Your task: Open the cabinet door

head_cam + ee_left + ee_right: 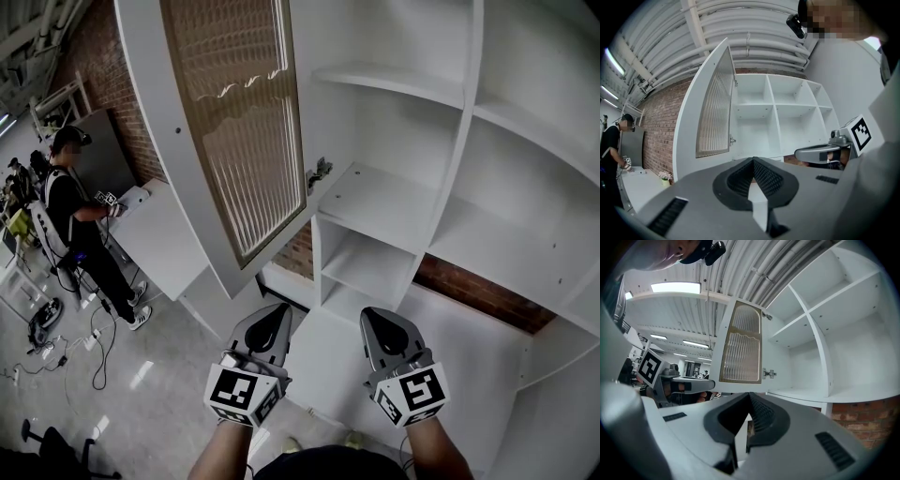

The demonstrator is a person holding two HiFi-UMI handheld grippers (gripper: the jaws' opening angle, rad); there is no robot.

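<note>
Head view: cabinet door stands wide open at left. Below it, left tool and right tool are both closed on nothing. Bare shelves lie right. Unheld, the door may drift back.

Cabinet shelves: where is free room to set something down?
Every shelf in view is bare: the middle shelf right of the open door, the lower shelf beneath it, and the compartment beyond the divider. Only the hinge corner is tight.
</note>
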